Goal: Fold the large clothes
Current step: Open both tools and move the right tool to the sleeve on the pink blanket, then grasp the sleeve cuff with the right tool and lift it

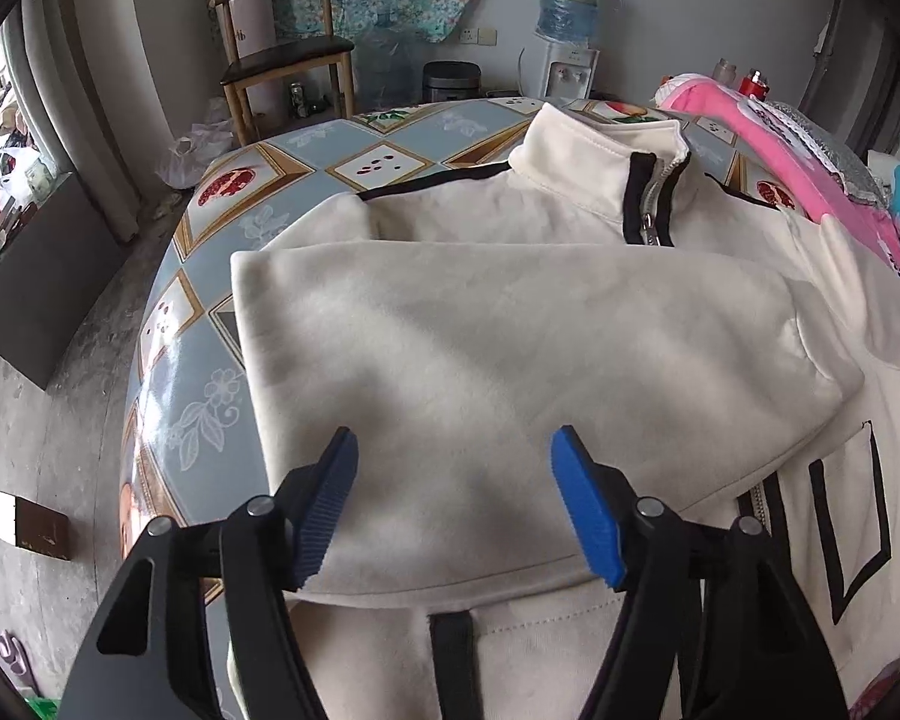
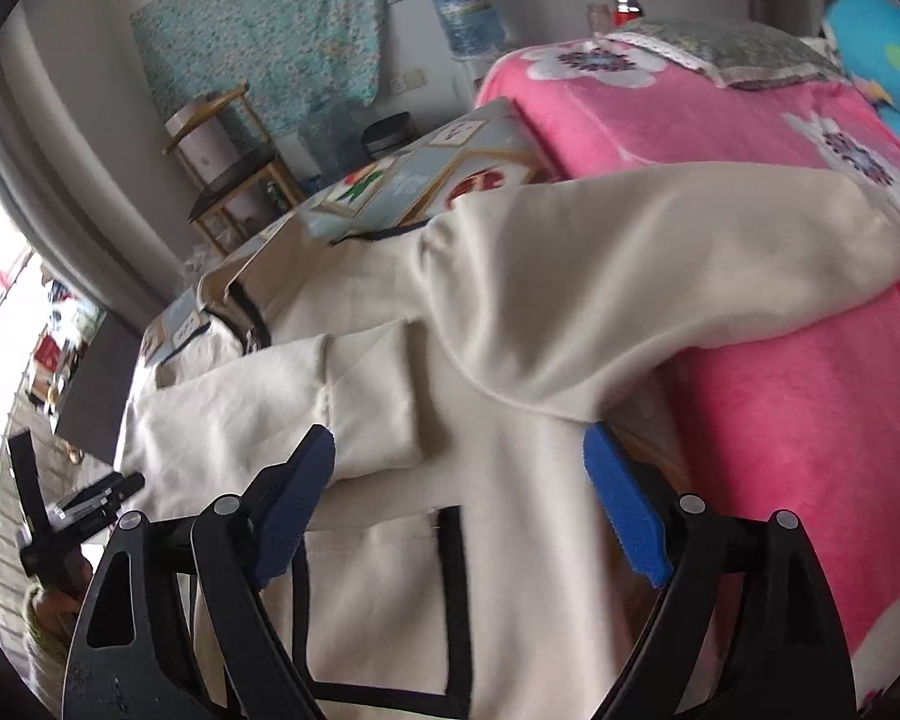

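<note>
A cream zip jacket [image 1: 510, 312] with black trim lies on the patterned table [image 1: 210, 360], collar at the far side. One sleeve is folded across its chest. My left gripper [image 1: 453, 480] hovers just above that sleeve, open, with nothing between its blue pads. In the right wrist view the same jacket [image 2: 510, 408] shows its other sleeve [image 2: 660, 252] draped to the right onto a pink blanket. My right gripper [image 2: 459, 480] stands open over the jacket's body, near a black-outlined pocket [image 2: 384, 600], gripping nothing. The left gripper [image 2: 96, 498] and a hand appear at that view's left edge.
A pink flowered blanket [image 2: 780, 420] covers a bed right of the table, with a blue cushion [image 2: 882, 48] on it. Beyond the table stand a wooden chair [image 1: 282, 60], a water dispenser [image 1: 570, 24] and a dark bin [image 1: 450, 81]. Bare concrete floor [image 1: 48, 408] lies to the left.
</note>
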Motion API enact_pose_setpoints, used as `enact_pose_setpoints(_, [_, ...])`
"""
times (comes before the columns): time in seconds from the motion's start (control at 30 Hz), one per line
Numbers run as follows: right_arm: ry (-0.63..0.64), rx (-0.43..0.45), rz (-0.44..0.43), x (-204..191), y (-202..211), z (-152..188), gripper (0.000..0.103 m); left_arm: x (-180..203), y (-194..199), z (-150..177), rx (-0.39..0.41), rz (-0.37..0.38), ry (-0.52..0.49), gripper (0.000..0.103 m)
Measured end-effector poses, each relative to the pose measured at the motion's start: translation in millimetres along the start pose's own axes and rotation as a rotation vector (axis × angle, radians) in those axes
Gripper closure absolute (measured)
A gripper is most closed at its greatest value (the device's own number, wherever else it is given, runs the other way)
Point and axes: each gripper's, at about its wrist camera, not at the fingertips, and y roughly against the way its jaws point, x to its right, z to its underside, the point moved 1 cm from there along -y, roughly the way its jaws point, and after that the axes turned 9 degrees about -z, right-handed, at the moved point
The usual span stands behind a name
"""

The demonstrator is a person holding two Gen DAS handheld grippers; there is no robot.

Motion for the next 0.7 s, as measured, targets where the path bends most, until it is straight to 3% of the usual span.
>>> enact_pose_setpoints(0.2, [-0.293, 0.106, -0.002, 109.9, 48.9, -44.2, 0.021, 6.4, -26.8, 3.3, -0.056, -0.022, -0.007, 0.032])
enact_pose_setpoints(0.43, [-0.617, 0.177, 0.004, 241.6, 65.9, -79.4, 0.026, 6.9, -28.1, 3.3, -0.053, -0.030, -0.006, 0.031])
enact_pose_setpoints(0.6, [-0.761, 0.219, 0.042, 303.0, 61.8, -87.8, 0.029, 6.8, -28.7, 2.6, -0.061, -0.030, -0.004, 0.031])
enact_pose_setpoints(0.7, [-0.817, 0.236, 0.083, 331.7, 58.9, -89.6, 0.037, 6.1, -28.8, 2.5, -0.066, -0.028, 0.003, 0.031])
